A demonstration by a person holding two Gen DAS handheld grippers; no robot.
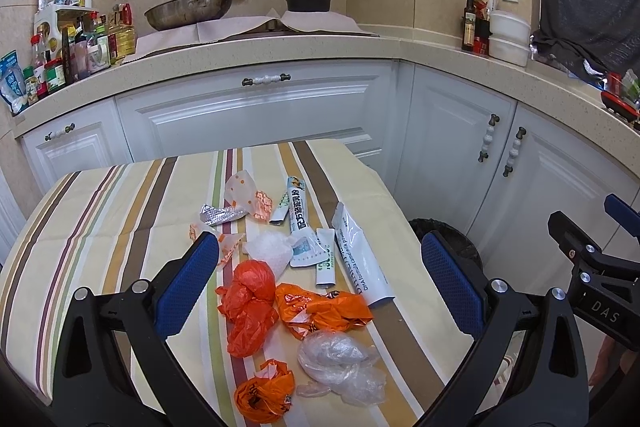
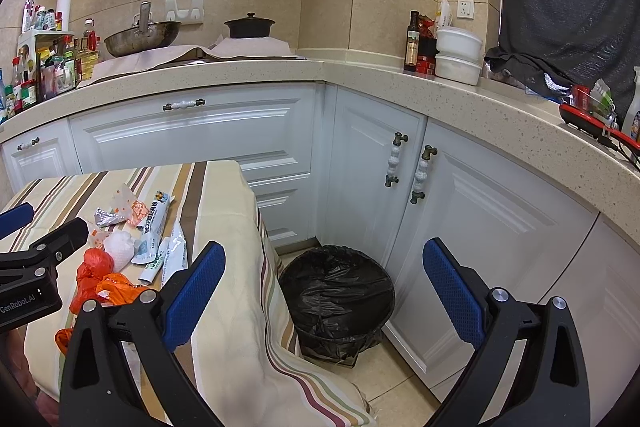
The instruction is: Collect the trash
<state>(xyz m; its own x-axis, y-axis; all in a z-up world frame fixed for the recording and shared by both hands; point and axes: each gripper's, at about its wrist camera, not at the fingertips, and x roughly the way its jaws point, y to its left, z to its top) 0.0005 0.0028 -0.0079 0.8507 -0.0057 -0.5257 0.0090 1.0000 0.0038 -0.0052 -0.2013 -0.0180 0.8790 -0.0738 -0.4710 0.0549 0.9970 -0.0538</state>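
Up close, left gripper (image 1: 320, 275) spread wide over the striped table (image 1: 100, 211), nothing between its blue pads (image 1: 188, 279); lower frame cut off by the picture edge. Right gripper (image 2: 324, 291) likewise wide and holding nothing, aimed past the table corner at the bin (image 2: 338, 291) on the floor. Seen at the right edge of the left view, partly cut off, with "DAS" readable on its body; "GenRobot.AI" legible on the left one at the edge of the right view.

Nearest on the cloth: orange bag (image 1: 264, 397) with dark print too crumpled to read, clear plastic bag (image 1: 340, 363) just beside it. Further in, 2 more orange bags (image 1: 248, 307) (image 1: 324, 311), touching. Beyond, white crumpled wad (image 1: 268, 251), long white packet (image 1: 362, 259) reading "DHA formula camel milk powder", small sachets (image 1: 326, 259) with green lettering too small to make out, tall stick packet (image 1: 298, 205) with Chinese print, foil scrap (image 1: 220, 215), dotted wrapper (image 1: 244, 191).

Bin lined with a black bag, close against the table's right side, mostly hidden behind the right pad in the left view.

Farthest: wok (image 1: 188, 11), black pot (image 1: 307, 1), bottles (image 1: 60, 55) with labels unreadable.
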